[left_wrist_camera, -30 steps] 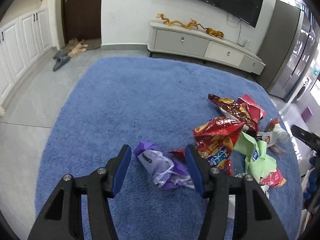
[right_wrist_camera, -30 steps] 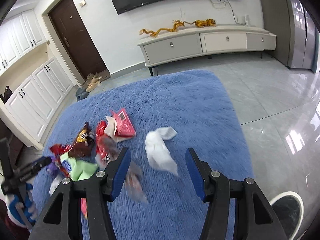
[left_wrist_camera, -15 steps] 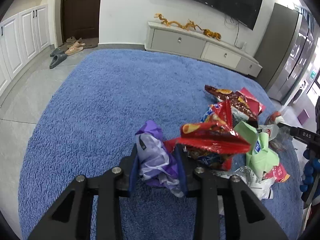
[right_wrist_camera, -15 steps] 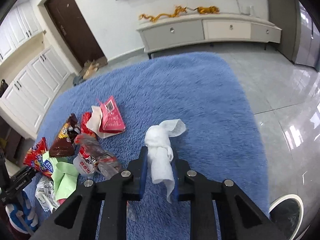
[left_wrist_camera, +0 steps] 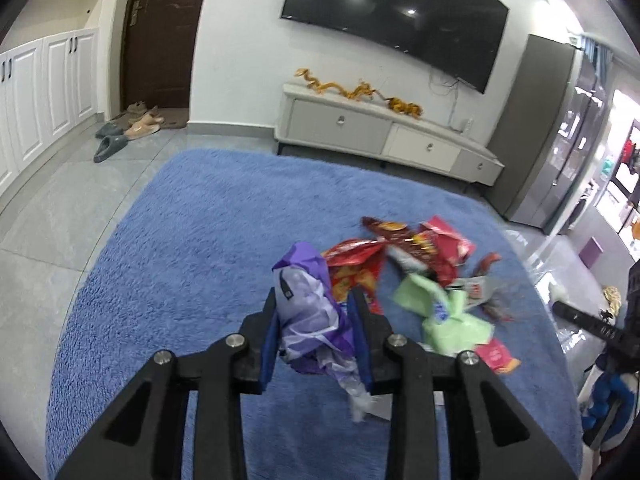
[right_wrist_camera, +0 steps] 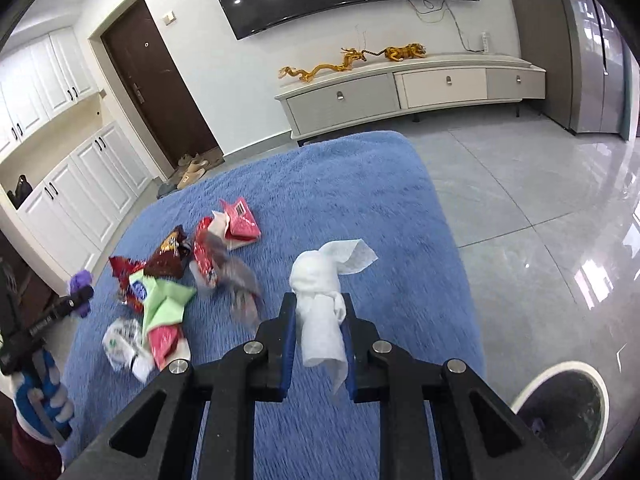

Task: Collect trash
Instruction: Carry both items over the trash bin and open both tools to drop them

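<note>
Pinching a crumpled purple wrapper, the left gripper is held above the blue rug. A white tissue is clamped in the right gripper, also above the rug. Loose wrappers are left on the rug; a bin is seen beside it.

purple wrapper, white tissue, blue rug

Wrappers are piled on the rug's left side, tissue just right of them. Behind the rug there's a TV cabinet, and a bin on the floor off its right edge.
</note>
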`<state>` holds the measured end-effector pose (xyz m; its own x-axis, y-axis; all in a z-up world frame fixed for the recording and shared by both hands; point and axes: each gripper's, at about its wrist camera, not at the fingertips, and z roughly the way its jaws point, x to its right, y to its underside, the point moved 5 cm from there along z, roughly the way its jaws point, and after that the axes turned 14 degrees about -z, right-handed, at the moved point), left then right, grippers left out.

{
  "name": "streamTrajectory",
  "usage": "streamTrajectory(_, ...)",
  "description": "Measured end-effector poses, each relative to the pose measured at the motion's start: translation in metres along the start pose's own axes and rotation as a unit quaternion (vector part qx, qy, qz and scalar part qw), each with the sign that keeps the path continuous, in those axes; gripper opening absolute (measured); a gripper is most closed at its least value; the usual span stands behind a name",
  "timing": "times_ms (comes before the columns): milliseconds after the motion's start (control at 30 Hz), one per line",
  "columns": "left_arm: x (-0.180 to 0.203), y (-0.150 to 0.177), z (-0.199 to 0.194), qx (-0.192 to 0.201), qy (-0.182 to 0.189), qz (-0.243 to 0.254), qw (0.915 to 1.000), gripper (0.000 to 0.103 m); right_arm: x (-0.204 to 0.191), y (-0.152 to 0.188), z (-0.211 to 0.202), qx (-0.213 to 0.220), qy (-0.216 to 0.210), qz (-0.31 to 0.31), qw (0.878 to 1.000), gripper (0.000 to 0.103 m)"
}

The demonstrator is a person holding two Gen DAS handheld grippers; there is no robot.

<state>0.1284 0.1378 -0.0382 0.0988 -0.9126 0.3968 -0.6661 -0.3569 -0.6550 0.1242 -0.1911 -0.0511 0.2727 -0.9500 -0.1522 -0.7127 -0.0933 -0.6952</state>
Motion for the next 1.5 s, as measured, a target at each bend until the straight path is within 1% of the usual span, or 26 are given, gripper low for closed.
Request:
streamTrajectory(100, 0.029, 0.003, -0.005, -0.009, 0.03, 0.021, 0.9993, 0.03, 0.009, 0.01, -0.014, 0.008, 0.011, 0.01, 1.0, 0.018)
streamTrajectory(167, 0.058, 0.009, -0.003, -0.016, 0.048, 0.049, 0.9975, 0.03, 0.019, 0.019, -0.027, 0.014, 0.02, 0.023, 0.999, 0.018)
streamTrajectory(233, 0.093, 0.019, 0.0, -0.027, 0.068, 0.083, 0.9939, 0.03, 0.033, 0.028, -0.04, 0.019, 0.032, 0.039, 0.999, 0.018)
streamTrajectory(333, 0.145, 0.039, 0.006, -0.05, 0.102, 0.125, 0.9855, 0.03, 0.056, 0.041, -0.058, 0.022, 0.054, 0.062, 0.996, 0.018)
streamTrajectory(400, 0.186, 0.062, 0.01, -0.075, 0.132, 0.16, 0.9754, 0.03, 0.072, 0.056, -0.072, 0.023, 0.071, 0.077, 0.994, 0.018)
streamTrajectory(433, 0.2, 0.07, 0.011, -0.084, 0.141, 0.172, 0.9713, 0.03, 0.084, 0.067, -0.08, 0.021, 0.081, 0.089, 0.992, 0.018)
streamTrajectory(467, 0.218, 0.082, 0.012, -0.098, 0.153, 0.188, 0.9653, 0.03, 0.093, 0.076, -0.087, 0.02, 0.09, 0.1, 0.991, 0.018)
streamTrajectory(500, 0.239, 0.096, 0.014, -0.116, 0.166, 0.207, 0.9572, 0.03, 0.104, 0.086, -0.094, 0.018, 0.1, 0.111, 0.989, 0.018)
streamTrajectory(567, 0.271, 0.118, 0.017, -0.14, 0.184, 0.234, 0.9444, 0.03, 0.127, 0.108, -0.108, 0.015, 0.12, 0.137, 0.983, 0.018)
streamTrajectory(600, 0.292, 0.133, 0.02, -0.155, 0.195, 0.252, 0.9352, 0.03, 0.138, 0.117, -0.113, 0.012, 0.128, 0.149, 0.98, 0.018)
streamTrajectory(667, 0.327, 0.157, 0.026, -0.177, 0.208, 0.277, 0.9212, 0.03, 0.161, 0.139, -0.122, 0.004, 0.143, 0.177, 0.974, 0.018)
streamTrajectory(700, 0.34, 0.166, 0.028, -0.183, 0.211, 0.286, 0.9166, 0.03, 0.17, 0.148, -0.126, -0.001, 0.149, 0.188, 0.971, 0.018)
streamTrajectory(733, 0.358, 0.18, 0.032, -0.195, 0.215, 0.299, 0.9091, 0.031, 0.183, 0.16, -0.13, -0.007, 0.156, 0.202, 0.967, 0.018)
streamTrajectory(800, 0.388, 0.204, 0.041, -0.215, 0.221, 0.317, 0.8968, 0.031, 0.198, 0.176, -0.133, -0.014, 0.162, 0.221, 0.962, 0.018)
streamTrajectory(867, 0.409, 0.224, 0.05, -0.229, 0.224, 0.329, 0.8885, 0.031, 0.213, 0.192, -0.134, -0.019, 0.166, 0.242, 0.956, 0.019)
streamTrajectory(900, 0.419, 0.235, 0.052, -0.235, 0.224, 0.335, 0.8843, 0.031, 0.219, 0.198, -0.134, -0.022, 0.167, 0.251, 0.953, 0.021)
streamTrajectory(967, 0.441, 0.254, 0.062, -0.246, 0.222, 0.345, 0.878, 0.033, 0.229, 0.209, -0.133, -0.027, 0.166, 0.263, 0.95, 0.021)
streamTrajectory(1033, 0.455, 0.269, 0.072, -0.259, 0.224, 0.35, 0.8721, 0.033, 0.238, 0.218, -0.132, -0.03, 0.167, 0.272, 0.947, 0.021)
streamTrajectory(1100, 0.464, 0.282, 0.08, -0.263, 0.221, 0.352, 0.8707, 0.035, 0.243, 0.222, -0.131, -0.032, 0.168, 0.279, 0.945, 0.023)
streamTrajectory(1167, 0.471, 0.29, 0.089, -0.272, 0.217, 0.352, 0.8688, 0.044, 0.252, 0.229, -0.13, -0.035, 0.171, 0.287, 0.942, 0.037)
streamTrajectory(1200, 0.474, 0.292, 0.093, -0.275, 0.217, 0.349, 0.869, 0.053, 0.254, 0.23, -0.13, -0.036, 0.173, 0.29, 0.94, 0.052)
streamTrajectory(1233, 0.477, 0.293, 0.095, -0.278, 0.218, 0.345, 0.8699, 0.057, 0.255, 0.231, -0.131, -0.035, 0.176, 0.293, 0.939, 0.058)
streamTrajectory(1400, 0.482, 0.292, 0.094, -0.276, 0.222, 0.346, 0.8686, 0.058, 0.257, 0.24, -0.132, -0.033, 0.18, 0.302, 0.936, 0.058)
streamTrajectory(1500, 0.474, 0.288, 0.089, -0.267, 0.218, 0.351, 0.8709, 0.058, 0.253, 0.242, -0.135, -0.03, 0.181, 0.306, 0.934, 0.058)
